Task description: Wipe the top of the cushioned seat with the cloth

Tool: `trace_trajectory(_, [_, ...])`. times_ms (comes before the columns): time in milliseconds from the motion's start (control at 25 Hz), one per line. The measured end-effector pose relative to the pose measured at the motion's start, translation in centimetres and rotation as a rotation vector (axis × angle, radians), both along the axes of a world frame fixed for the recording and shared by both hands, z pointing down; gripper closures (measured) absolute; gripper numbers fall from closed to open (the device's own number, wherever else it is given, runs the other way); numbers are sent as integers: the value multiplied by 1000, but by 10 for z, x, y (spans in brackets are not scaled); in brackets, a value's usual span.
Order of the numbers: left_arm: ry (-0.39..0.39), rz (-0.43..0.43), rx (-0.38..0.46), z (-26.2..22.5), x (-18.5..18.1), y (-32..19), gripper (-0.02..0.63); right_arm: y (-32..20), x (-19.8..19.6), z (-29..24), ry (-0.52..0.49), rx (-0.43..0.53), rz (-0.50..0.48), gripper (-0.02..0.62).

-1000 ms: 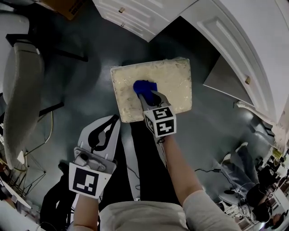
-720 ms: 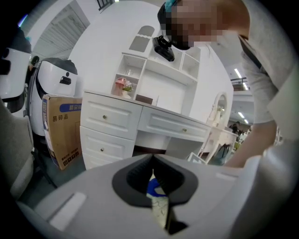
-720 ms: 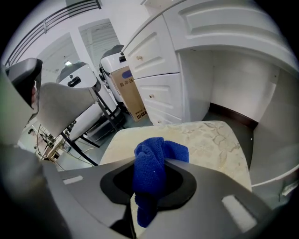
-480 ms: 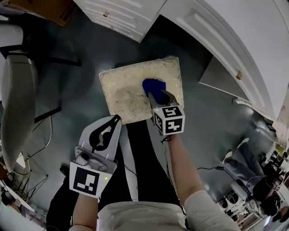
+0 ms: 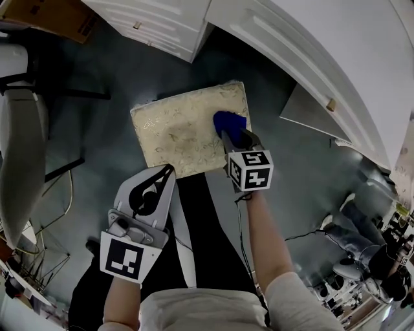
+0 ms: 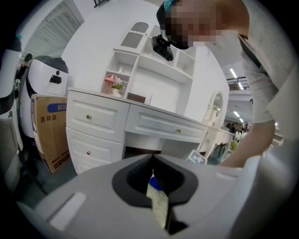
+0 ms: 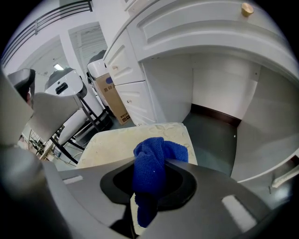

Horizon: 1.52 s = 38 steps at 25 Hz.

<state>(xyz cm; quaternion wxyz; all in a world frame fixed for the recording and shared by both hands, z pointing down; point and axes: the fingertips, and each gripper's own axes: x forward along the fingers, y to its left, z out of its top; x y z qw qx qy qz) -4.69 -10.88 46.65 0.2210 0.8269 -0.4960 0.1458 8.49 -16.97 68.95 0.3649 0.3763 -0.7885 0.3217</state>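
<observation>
The cream patterned cushioned seat [image 5: 176,134] stands on the dark floor in front of me. A blue cloth [image 5: 228,121] lies bunched on the seat's top near its right edge, and my right gripper [image 5: 235,135] is shut on it. In the right gripper view the cloth [image 7: 150,164] fills the closed jaws, with the seat [image 7: 112,141] behind it. My left gripper [image 5: 166,170] hangs shut and empty just short of the seat's near edge, above my legs. In the left gripper view the left gripper's jaws [image 6: 153,160] meet, showing only a sliver of the seat through the gap.
A white vanity with drawers [image 5: 155,26] stands behind the seat, its open knee space [image 7: 219,100] just beyond the seat's far edge. A cardboard box [image 5: 48,14] sits at the far left. A grey chair [image 5: 19,142] stands to the left. Cables lie on the floor at right.
My right gripper has dragged the blue cloth across the seat's top, from near the middle to near the right edge. The left gripper has stayed where it was.
</observation>
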Motion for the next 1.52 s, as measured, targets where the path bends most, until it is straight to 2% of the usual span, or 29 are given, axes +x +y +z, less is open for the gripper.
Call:
trace_trajectory(480, [5, -3, 15, -5, 23, -7, 606, -12, 37, 2, 22, -13, 10, 515])
trace_trajectory(760, [9, 46, 38, -7, 38, 7, 606, 3, 41, 2, 17, -10, 7, 515])
trace_trajectory(1000, [-30, 6, 52, -12, 23, 44, 606, 28, 53, 3, 32, 4, 25, 515])
trace_trajectory(1240, [-58, -11, 22, -13, 7, 76, 606, 40, 57, 3, 68, -3, 9, 515])
trace_trajectory(1520, [-38, -55, 32, -17, -1, 93, 606, 47, 44, 3, 94, 16, -15, 517])
